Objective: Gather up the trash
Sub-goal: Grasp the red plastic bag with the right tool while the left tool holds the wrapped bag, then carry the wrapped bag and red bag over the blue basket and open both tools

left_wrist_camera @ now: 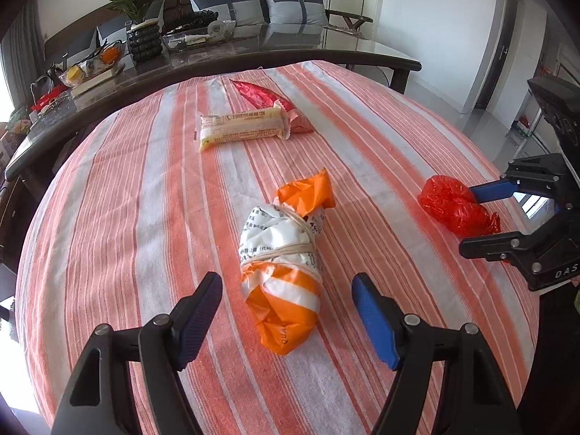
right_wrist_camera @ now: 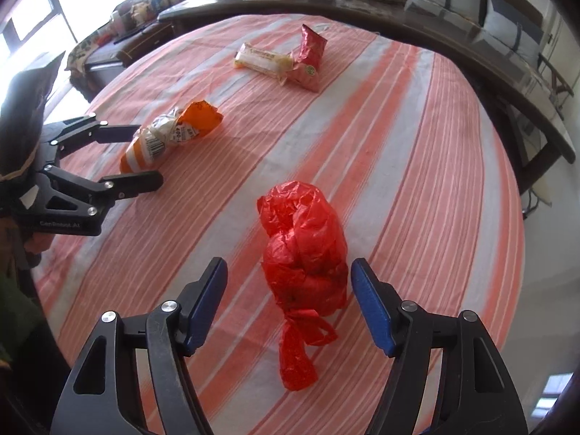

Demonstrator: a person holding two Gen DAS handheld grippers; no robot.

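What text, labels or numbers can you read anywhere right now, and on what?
"QUA": orange and white bundle, partly folded under.
"400-": white label and barcode on the same bundle.
"CenRobot.AI": body of the left hand-held gripper.
"DAS": body of the right hand-held gripper, cut off at the frame edge.
Cream snack wrapper: a digit string, too blurred to read surely.
Bundle's other print: too small.
Red plastic bag: none.

Surface [left_wrist_camera: 108,188] under orange-and-white striped cloth. Lying on it: orange-and-white tied bundle [left_wrist_camera: 282,275] mid-surface; knotted red plastic bag [right_wrist_camera: 304,253] toward right edge; cream snack wrapper [left_wrist_camera: 243,127] touching red-pink packet [left_wrist_camera: 275,103] near far edge.
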